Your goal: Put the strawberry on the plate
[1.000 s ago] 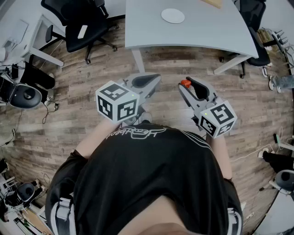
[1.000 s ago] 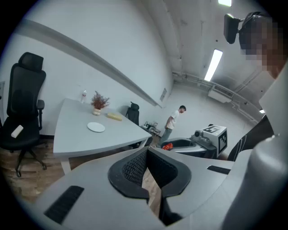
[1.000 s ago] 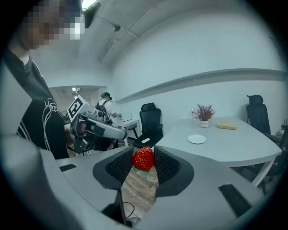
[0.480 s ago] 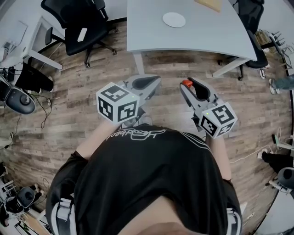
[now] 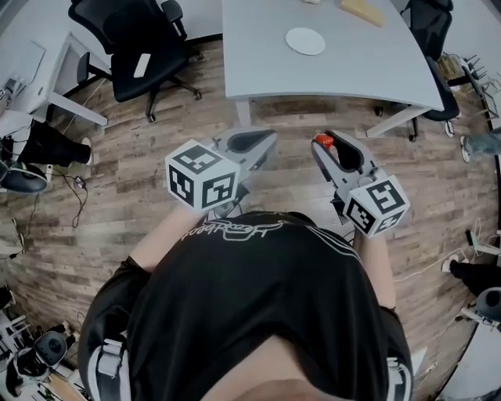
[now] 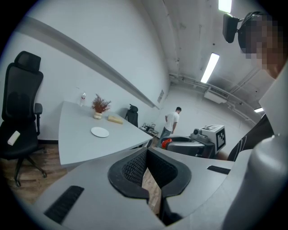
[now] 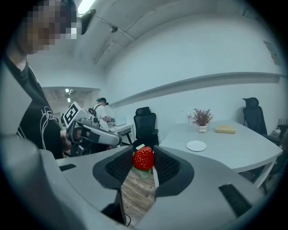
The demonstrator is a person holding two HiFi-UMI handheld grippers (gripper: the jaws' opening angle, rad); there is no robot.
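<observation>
My right gripper (image 5: 326, 142) is shut on a red strawberry (image 5: 322, 141), held out in front of the person's chest over the wooden floor. In the right gripper view the strawberry (image 7: 143, 158) sits pinched between the two black pads at the tips. A small white plate (image 5: 305, 41) lies on the grey table (image 5: 368, 74) well ahead, also seen as the plate (image 7: 196, 145) and the plate (image 6: 100, 132). My left gripper (image 5: 252, 142) hangs level beside the right one, shut, with nothing between its pads (image 6: 135, 168).
A yellowish block (image 5: 362, 11) and a small potted plant (image 7: 202, 117) stand on the table beyond the plate. A black office chair (image 5: 137, 47) stands left of the table and another at its right end (image 5: 438, 47). A person in a white shirt (image 6: 172, 121) stands far off.
The table and plate have slid lower and rightward in the head view, so they are a little nearer. Both grippers keep their pose and the strawberry stays pinched.
</observation>
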